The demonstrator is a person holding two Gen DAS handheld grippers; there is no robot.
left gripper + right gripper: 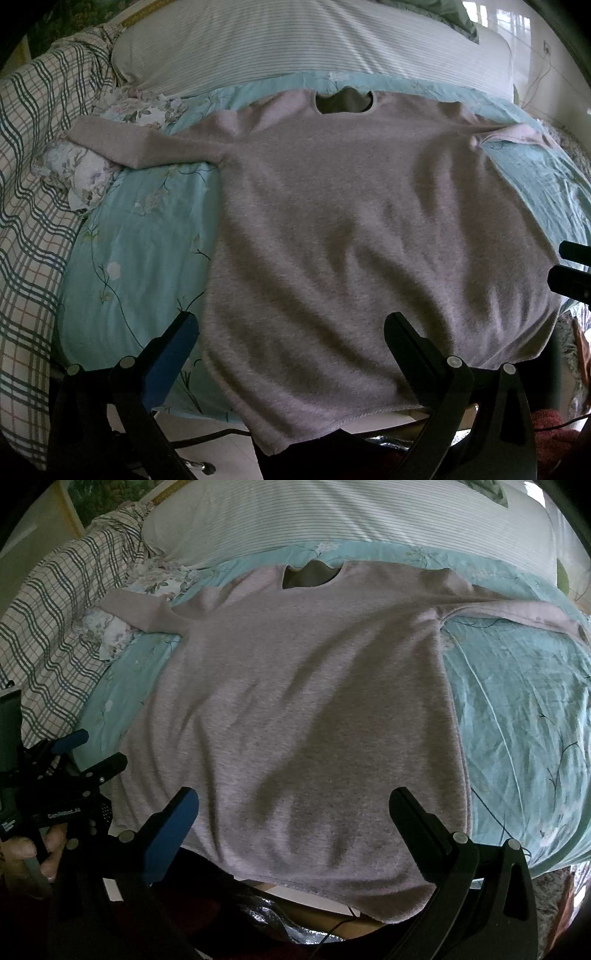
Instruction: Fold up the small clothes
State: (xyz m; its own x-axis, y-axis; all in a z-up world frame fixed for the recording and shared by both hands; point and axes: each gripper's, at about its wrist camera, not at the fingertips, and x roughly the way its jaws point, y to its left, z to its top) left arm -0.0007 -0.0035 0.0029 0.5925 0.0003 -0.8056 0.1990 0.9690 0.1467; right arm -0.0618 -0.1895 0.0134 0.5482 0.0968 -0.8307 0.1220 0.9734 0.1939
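Left wrist view: soft, fuzzy pink sweater (351,229) lies flat on floral bedspread (140,236), hem overhanging the edge; left gripper (291,328) and right gripper (293,805) gape wide, empty.

The sweater (354,229) is plain pinkish-grey, the bedsheet (140,236) light teal with floral print, the pillow (295,44) white with thin stripes, the blanket (33,184) green-checked.
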